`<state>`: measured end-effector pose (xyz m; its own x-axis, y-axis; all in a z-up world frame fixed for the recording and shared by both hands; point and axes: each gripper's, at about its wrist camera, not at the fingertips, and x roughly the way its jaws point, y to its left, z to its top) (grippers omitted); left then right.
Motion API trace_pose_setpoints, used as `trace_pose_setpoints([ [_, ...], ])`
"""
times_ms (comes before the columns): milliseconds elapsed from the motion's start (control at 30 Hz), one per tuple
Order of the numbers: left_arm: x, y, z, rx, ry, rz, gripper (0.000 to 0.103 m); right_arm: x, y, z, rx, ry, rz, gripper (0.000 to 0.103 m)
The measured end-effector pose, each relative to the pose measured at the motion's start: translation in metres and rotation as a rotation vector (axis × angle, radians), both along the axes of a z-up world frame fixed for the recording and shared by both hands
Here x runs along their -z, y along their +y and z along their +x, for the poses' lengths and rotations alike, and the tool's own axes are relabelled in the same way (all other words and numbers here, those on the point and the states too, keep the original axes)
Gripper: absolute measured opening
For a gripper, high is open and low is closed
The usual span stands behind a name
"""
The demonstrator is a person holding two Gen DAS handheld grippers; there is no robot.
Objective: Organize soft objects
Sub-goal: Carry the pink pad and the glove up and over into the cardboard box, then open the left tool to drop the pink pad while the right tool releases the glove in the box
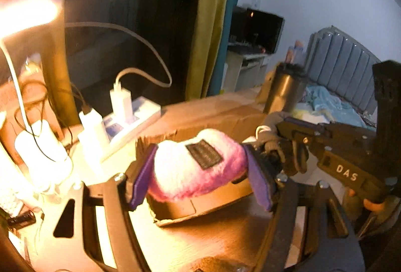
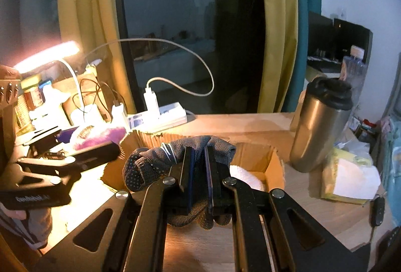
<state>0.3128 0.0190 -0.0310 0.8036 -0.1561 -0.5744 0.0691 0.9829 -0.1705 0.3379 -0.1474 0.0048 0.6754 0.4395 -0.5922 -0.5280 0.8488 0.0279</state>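
Desk [image 2: 250, 121], wooden, lit warmly from a lamp [image 2: 47, 56] at its left end; it carries everything below. A cardboard box [image 2: 253, 154], open at the top, lies near the desk's middle and serves, by all appearances, as the bin into which the soft things are gathered; something white already lies inside it, at its right end. A steel travel mug [image 2: 320, 126] stands upright just right of the box, and a white power strip [image 2: 160, 116] with chargers plugged in lies behind it, both clear of the working space.

Left hand-held gripper [image 1: 198, 171]: its purple-padded fingers [image 1: 140, 174] are clamped on either side of a pink-and-white plush item [image 1: 198, 164] bearing a dark sewn label. The plush is held over the box's opening, apparently just above the rim; whether it touches the cardboard cannot be told through the lens distortion. Gripping across the soft body's width lets the pile compress without slipping.

Right hand-held gripper [image 2: 199, 171]: its jaws stand nearly together, pinching a grey dotted work glove [image 2: 150, 161], bunched and bound with a white band. The glove hangs at the box's near edge, just in front of the opening, so both soft items are poised at the same container. The two tools sit close together here, and the likeliest hazard is one fouling the other as each lowers its load.
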Motion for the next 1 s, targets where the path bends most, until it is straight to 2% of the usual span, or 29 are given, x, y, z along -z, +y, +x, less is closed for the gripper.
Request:
trace_pose_setpoints([
  [467,0.052,-0.003,0.028,0.001,0.166,0.02,0.07,0.048,0.022,0.022,-0.038,0.12,-0.007,0.01],
  [733,0.063,-0.014,0.032,0.022,0.194,0.07,0.071,0.076,0.029,0.032,-0.052,0.214,-0.048,0.01],
  [800,0.063,-0.015,0.032,0.024,0.196,0.069,0.072,0.075,0.028,0.033,-0.053,0.222,-0.04,0.011],
  [933,0.06,-0.013,0.032,0.023,0.201,0.057,0.073,0.073,0.023,0.032,-0.045,0.222,-0.045,0.02],
  [1000,0.056,-0.012,0.03,0.018,0.194,0.057,0.078,0.066,0.02,0.029,-0.036,0.201,-0.05,0.027],
])
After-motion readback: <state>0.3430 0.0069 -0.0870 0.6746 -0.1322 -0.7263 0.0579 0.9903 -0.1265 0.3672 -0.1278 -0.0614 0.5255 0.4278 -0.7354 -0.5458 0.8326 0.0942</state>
